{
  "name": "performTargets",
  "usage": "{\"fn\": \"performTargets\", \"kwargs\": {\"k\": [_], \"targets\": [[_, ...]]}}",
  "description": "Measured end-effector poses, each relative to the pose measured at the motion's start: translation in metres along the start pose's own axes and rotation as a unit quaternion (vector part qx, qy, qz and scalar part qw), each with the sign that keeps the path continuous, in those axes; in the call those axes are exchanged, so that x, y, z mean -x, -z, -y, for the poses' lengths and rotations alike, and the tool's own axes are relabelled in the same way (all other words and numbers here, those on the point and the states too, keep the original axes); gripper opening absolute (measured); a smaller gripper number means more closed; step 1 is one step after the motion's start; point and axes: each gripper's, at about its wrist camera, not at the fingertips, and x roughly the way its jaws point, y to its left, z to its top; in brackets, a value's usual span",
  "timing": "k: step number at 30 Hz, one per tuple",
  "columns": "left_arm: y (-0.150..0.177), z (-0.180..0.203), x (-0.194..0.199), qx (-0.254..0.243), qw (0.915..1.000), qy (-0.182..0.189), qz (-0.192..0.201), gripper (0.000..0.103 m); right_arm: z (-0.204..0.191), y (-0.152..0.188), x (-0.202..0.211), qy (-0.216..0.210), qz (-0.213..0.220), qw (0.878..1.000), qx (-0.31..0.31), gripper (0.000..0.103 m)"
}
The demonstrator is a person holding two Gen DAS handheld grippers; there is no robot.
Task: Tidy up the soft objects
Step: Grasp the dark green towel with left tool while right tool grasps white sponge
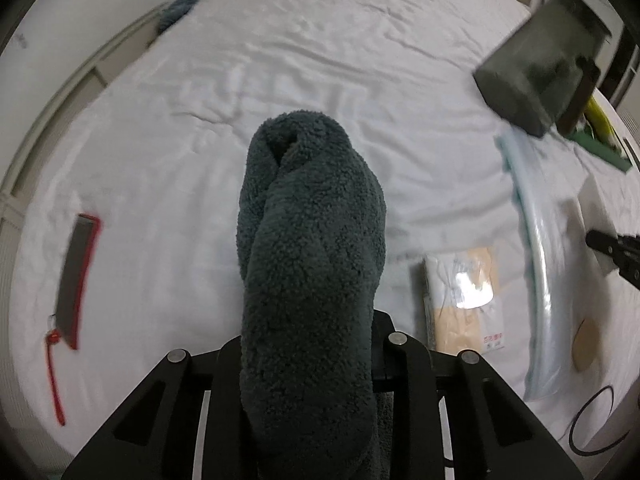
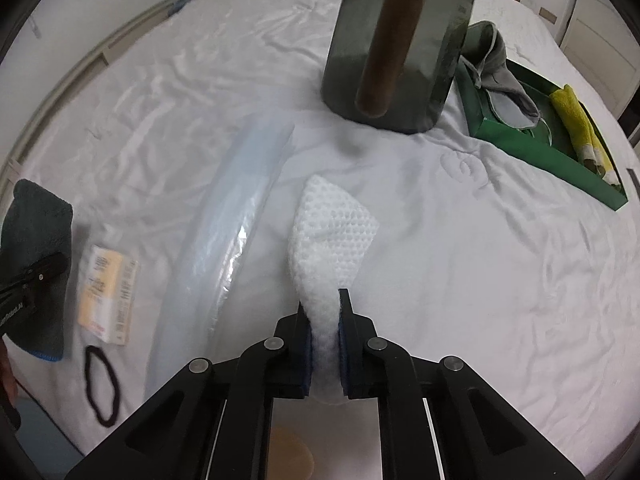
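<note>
Dark towel [image 1: 308, 264]: fluffy, grey-green cloth bunched in a thick roll between the fingers of the left gripper [image 1: 308, 344]; it hangs above the white sheet [image 1: 320, 40].
Left gripper: jaws closed tight on the dark towel, pointing steeply down at the bed.
White cloth [image 2: 332, 236]: waffle-textured, its near end pinched in the right gripper [image 2: 323, 320], its far end spreading out over the sheet.
Right gripper: jaws nearly together, blue pads [image 2: 307, 344] pressing the white cloth from both sides.
Green box [image 2: 540, 148]: far right on the bed, holding a grey cloth [image 2: 504, 92] and a yellow cloth [image 2: 576, 120].
Clear plastic bag [image 2: 228, 248]: long, lying just left of the white cloth.
Label card [image 2: 106, 292]: flat on the sheet, left of the bag.
Black hair tie [image 2: 100, 384]: near the bed's edge, below the card.
Phone [image 1: 76, 280]: red case, lying left of the dark towel.
</note>
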Motion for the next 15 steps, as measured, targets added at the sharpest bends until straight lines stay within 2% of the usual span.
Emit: {"fn": "performTargets", "kwargs": {"k": [3,6,12,15], "targets": [[-0.006,0.000,0.019,0.006,0.9998,-0.016,0.010,0.023,0.008,0.001,0.016,-0.011,0.009,1.000,0.000,0.009],[-0.016,0.013,0.041,-0.003,0.9996,-0.016,0.022,0.023,0.021,-0.002,0.036,-0.016,0.022,1.000,0.000,0.009],[-0.044,0.080,0.080,-0.021,0.9986,0.021,0.043,0.022,0.077,-0.016,0.083,-0.007,0.048,0.999,-0.002,0.009],[-0.060,0.123,0.095,-0.026,0.9971,0.052,0.050,0.022,0.109,-0.023,0.106,0.004,0.059,0.998,-0.005,0.009]]}}
